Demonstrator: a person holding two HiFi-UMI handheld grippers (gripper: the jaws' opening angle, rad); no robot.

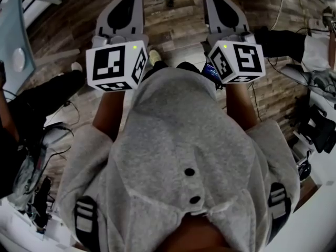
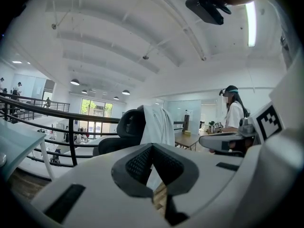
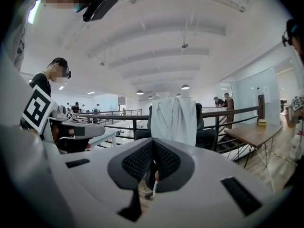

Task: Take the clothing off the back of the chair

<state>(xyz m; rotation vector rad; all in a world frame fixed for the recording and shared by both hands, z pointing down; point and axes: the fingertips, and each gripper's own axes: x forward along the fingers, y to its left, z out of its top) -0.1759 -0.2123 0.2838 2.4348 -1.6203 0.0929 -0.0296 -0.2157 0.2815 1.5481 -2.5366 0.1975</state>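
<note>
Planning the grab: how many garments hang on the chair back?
1: a white garment draped over the back of the black chair; anything beneath it is hidden.

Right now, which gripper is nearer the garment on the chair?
Right, marginally: the garment sits dead ahead of the right gripper and looks larger there. Left gripper also faces it, both well short.

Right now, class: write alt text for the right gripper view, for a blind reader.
A white garment hangs over the back of a black office chair, ahead of the right gripper, whose jaws are shut. A wooden table stands at right.
</note>
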